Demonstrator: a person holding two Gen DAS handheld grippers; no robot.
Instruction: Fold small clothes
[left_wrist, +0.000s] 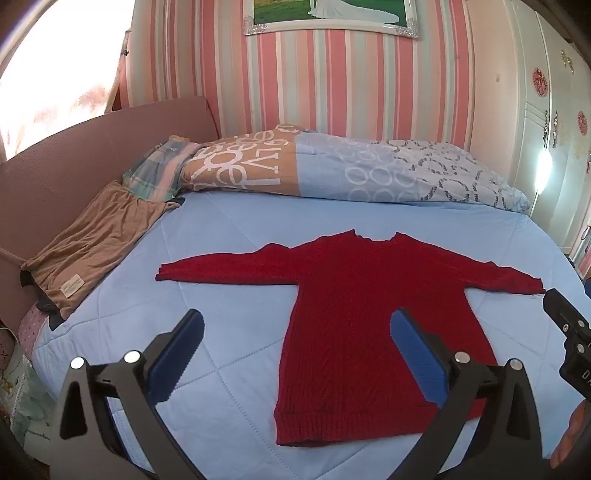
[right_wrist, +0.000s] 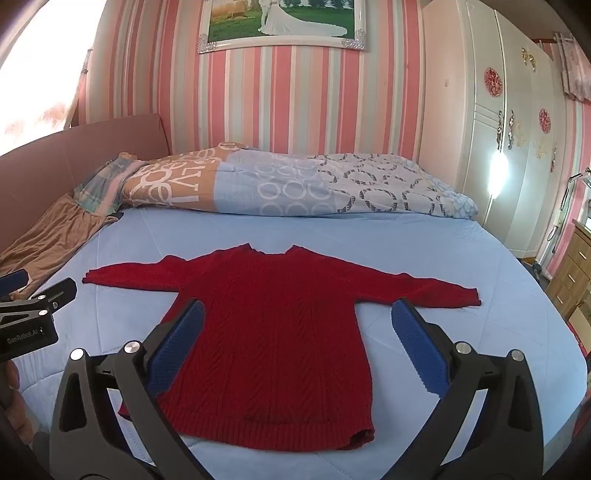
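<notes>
Hovering both grippers, left (left_wrist: 295, 354) and right (right_wrist: 295, 347), jaws spread wide and empty, we see the red sweater (right_wrist: 273, 332) flat on the blue quilted bed (right_wrist: 424, 251) beneath pink-striped wallpaper (right_wrist: 295, 96).

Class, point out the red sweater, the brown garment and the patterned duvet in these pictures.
sweater (right_wrist: 269, 332), right wrist view, middle of its chest.
brown garment (left_wrist: 96, 254), left wrist view, its middle folds.
duvet (left_wrist: 332, 173), left wrist view, light blue panel.

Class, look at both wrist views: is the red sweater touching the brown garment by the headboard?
Apart. The left wrist view shows bare blue bedspread between the red sweater and the brown garment.
</notes>
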